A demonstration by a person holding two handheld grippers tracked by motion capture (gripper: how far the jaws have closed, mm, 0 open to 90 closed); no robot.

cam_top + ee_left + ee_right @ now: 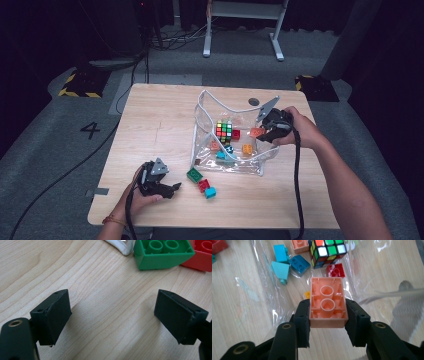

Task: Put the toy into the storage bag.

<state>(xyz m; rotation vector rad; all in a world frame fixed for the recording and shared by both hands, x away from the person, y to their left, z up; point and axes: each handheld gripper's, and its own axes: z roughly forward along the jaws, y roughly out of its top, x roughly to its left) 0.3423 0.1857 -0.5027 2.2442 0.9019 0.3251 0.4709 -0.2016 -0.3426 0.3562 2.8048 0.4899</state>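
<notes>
A clear plastic bag (205, 107) lies open on the wooden table (150, 130); inside are a Rubik's cube (224, 130) and several bricks. My right gripper (266, 134) hovers over the bag's right side, shut on a salmon-orange brick (327, 302) held with its hollow underside toward the camera. Below it lie the cube (327, 250), a red brick (335, 270) and blue bricks (287, 263). My left gripper (172, 189) rests open near the table's front left, nothing between its jaws. Just ahead of it sit a green brick (162, 252) and a red brick (201, 255).
A green brick (194, 174), a red brick (203, 185) and a cyan brick (210, 192) lie on the bare table in front of the bag. Cables trail from both grippers over the table's front edge. Beyond the table stand a white desk frame (240, 25) and floor cables.
</notes>
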